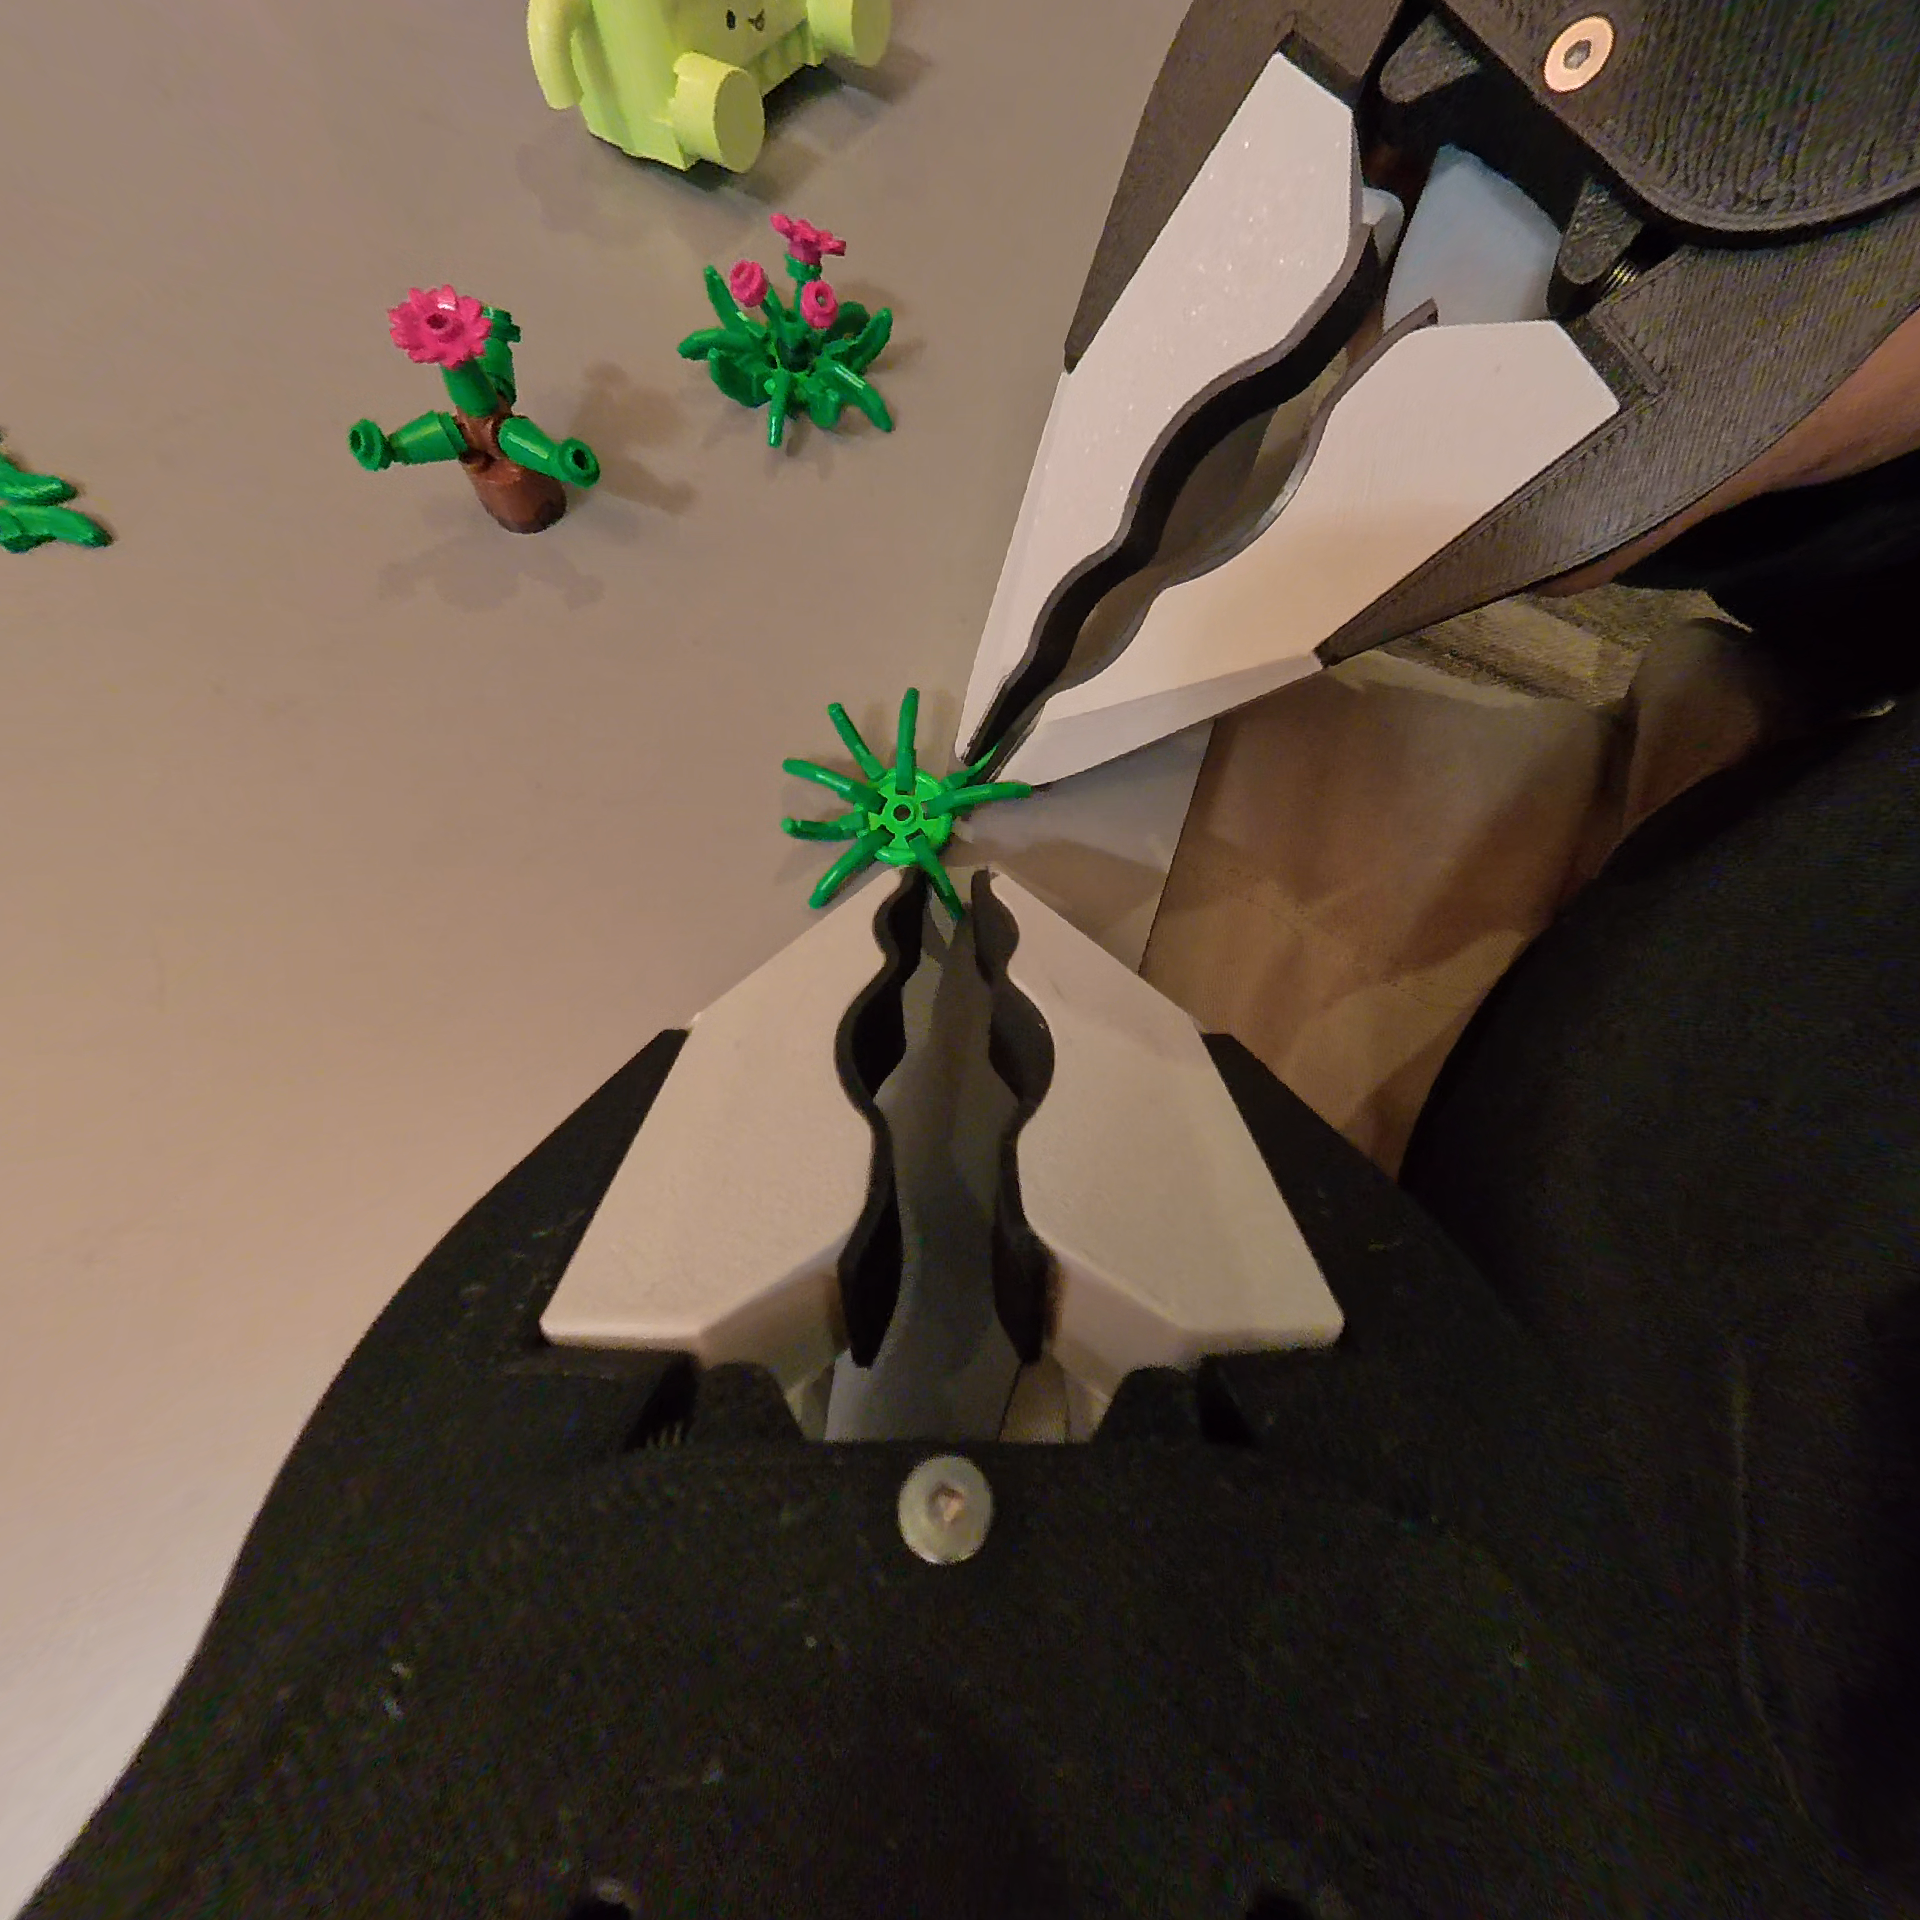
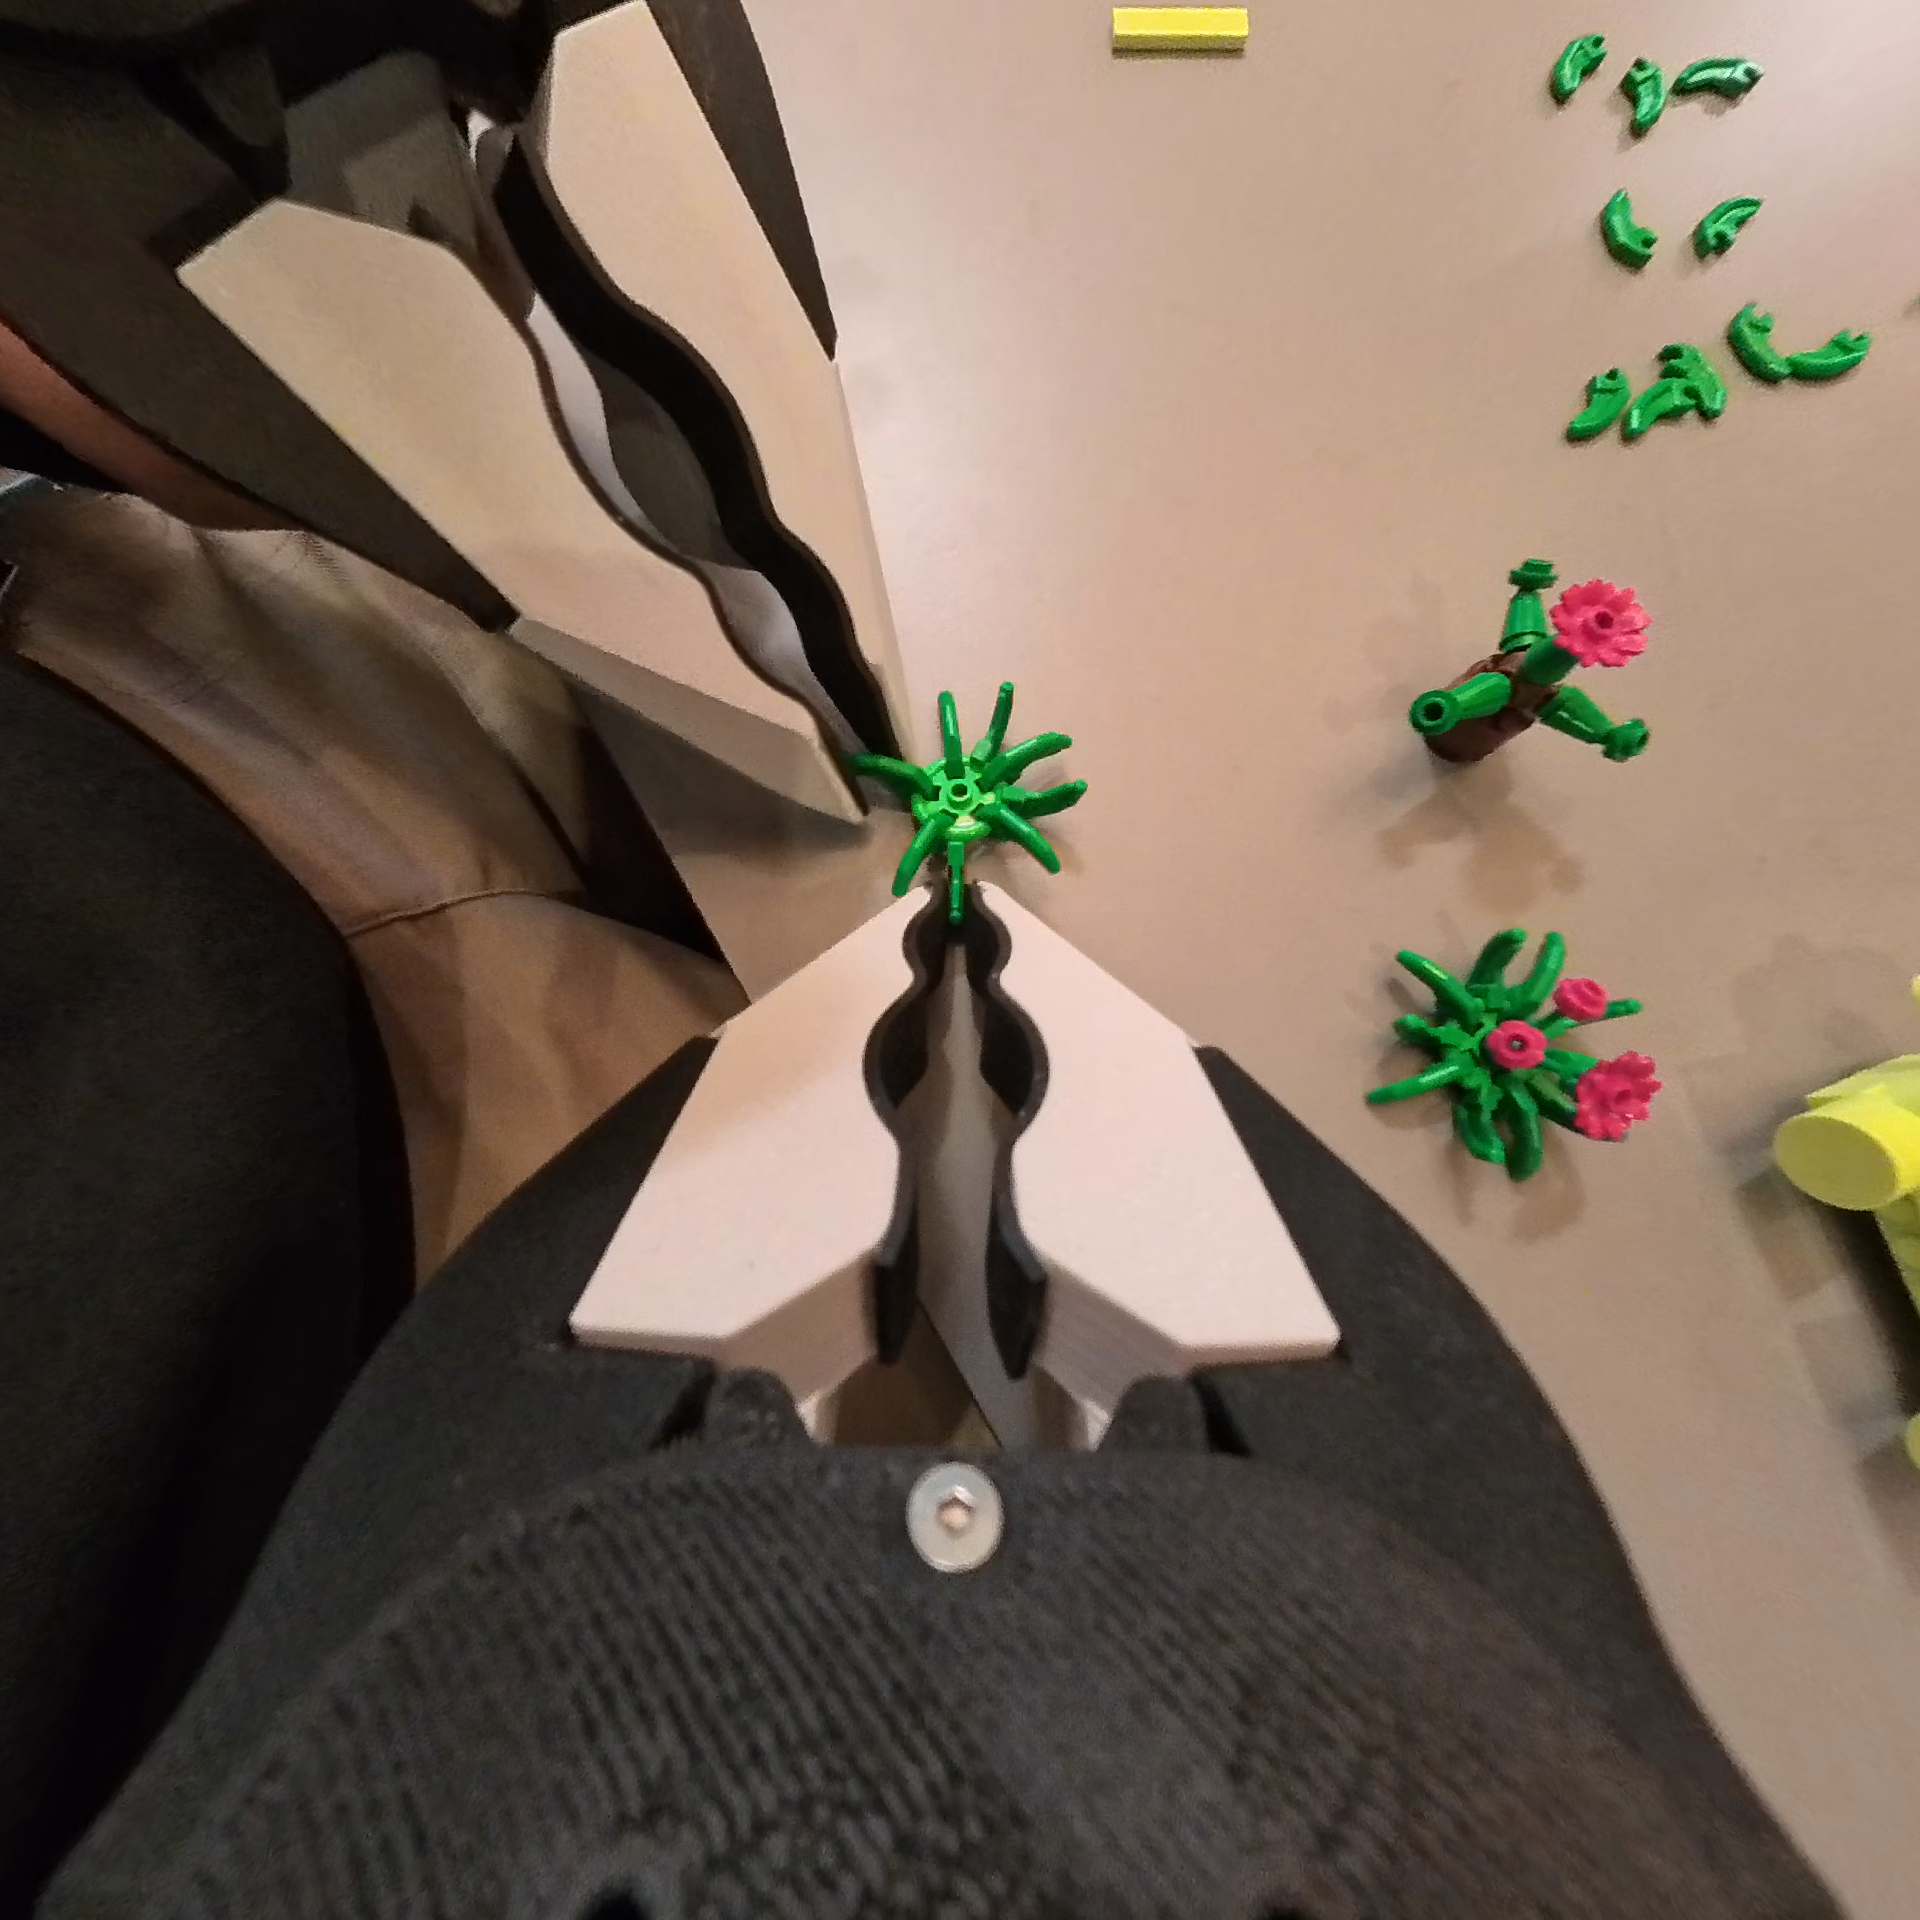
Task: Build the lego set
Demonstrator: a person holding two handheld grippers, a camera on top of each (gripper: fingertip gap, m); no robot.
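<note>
A green leaf rosette with a round hub and several thin curved leaves is held in the air between both grippers, over the table's near edge. My left gripper is shut on one of its leaves from below in the left wrist view. My right gripper comes in from the upper right and is shut on another leaf. In the right wrist view the rosette sits just past my right gripper, which pinches a leaf; my left gripper grips it from the upper left.
On the beige table stand a brown stump with green branches and a pink flower, a leafy plant with three pink flowers, a lime figure, loose green leaves and a yellow tile. A person's lap lies beside the table edge.
</note>
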